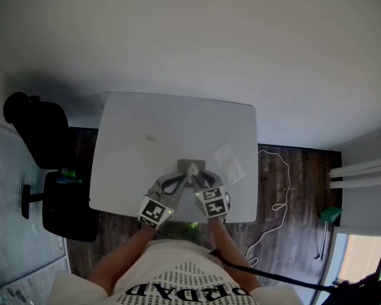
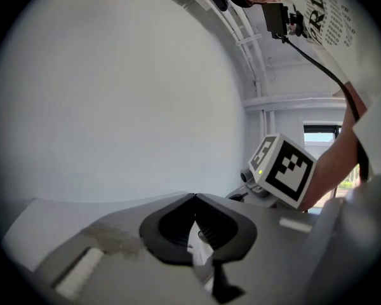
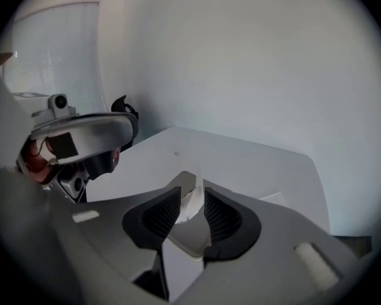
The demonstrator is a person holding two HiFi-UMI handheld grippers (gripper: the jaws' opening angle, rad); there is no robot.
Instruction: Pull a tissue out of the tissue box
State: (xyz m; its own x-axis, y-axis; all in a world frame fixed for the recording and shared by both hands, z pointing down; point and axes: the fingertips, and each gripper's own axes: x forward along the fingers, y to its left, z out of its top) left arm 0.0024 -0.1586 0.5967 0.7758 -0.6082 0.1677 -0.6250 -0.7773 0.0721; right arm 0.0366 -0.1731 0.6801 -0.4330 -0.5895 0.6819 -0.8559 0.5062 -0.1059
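By the white table's (image 1: pixel 146 126) near edge, a white paper tissue (image 3: pixel 190 206) stands untouched between my parted right fingers (image 3: pixel 162 216); left fingers (image 2: pixel 171 224) clenched.

A crumpled white paper tissue (image 1: pixel 192 169), a matt grey tissue box (image 1: pixel 183 164), a smooth matt pale table (image 1: pixel 146 132) lightly scuffed, and a dark wood-plank floor (image 1: pixel 298 170)
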